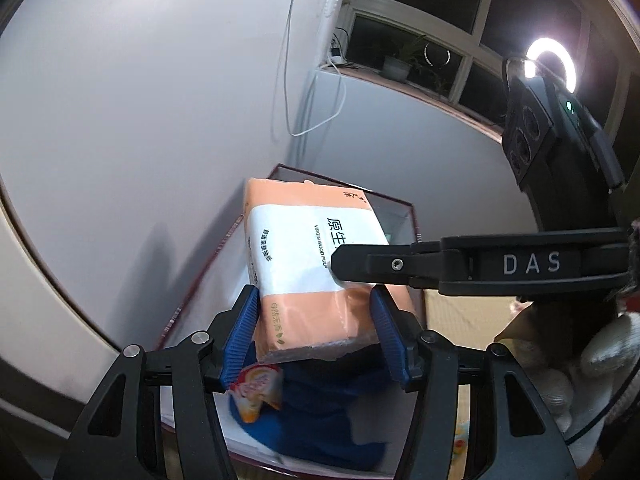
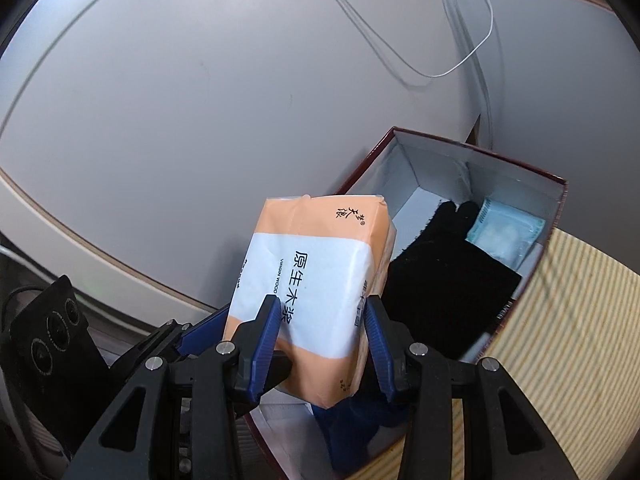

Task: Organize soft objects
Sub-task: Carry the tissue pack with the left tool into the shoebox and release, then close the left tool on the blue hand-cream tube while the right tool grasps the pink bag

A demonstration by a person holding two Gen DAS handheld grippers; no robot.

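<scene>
**Peach plastic pack, gripped from 2 sides, hangs over the open box**

Peach-and-white film wraps the tissue pack (image 1: pixel 316 264), a soft rectangular brick with crimped end seams and black print. It hangs tilted above the maroon box (image 2: pixel 560 196), clear of the floor of it. The left gripper (image 1: pixel 316 332) has its blue ribbed jaws clamped on the pack's near end, and the right gripper (image 2: pixel 320 332) has its jaws clamped across the pack's width, reaching over its white band in the left view.

The step looks like lowering the pack into the box. The film is slick and the filling yields, so a firm, even squeeze from both sides should stop it sliding out or buckling. Bringing the pack level first would help it sit flat.

Inside the box, the white card lining shows at the walls. A black fabric piece (image 2: pixel 448 280), matt and limp, lies beside a pale blue-green packet (image 2: pixel 508 232) with a glossy wrapper. Nearer the grippers sits a blue cloth (image 1: pixel 332 420) and a small orange-and-white packet (image 1: pixel 256 392). Free space seems scarce, so I would aim for the open stretch along the left wall. The box rests on a striped, woven-looking surface (image 2: pixel 580 320).
</scene>
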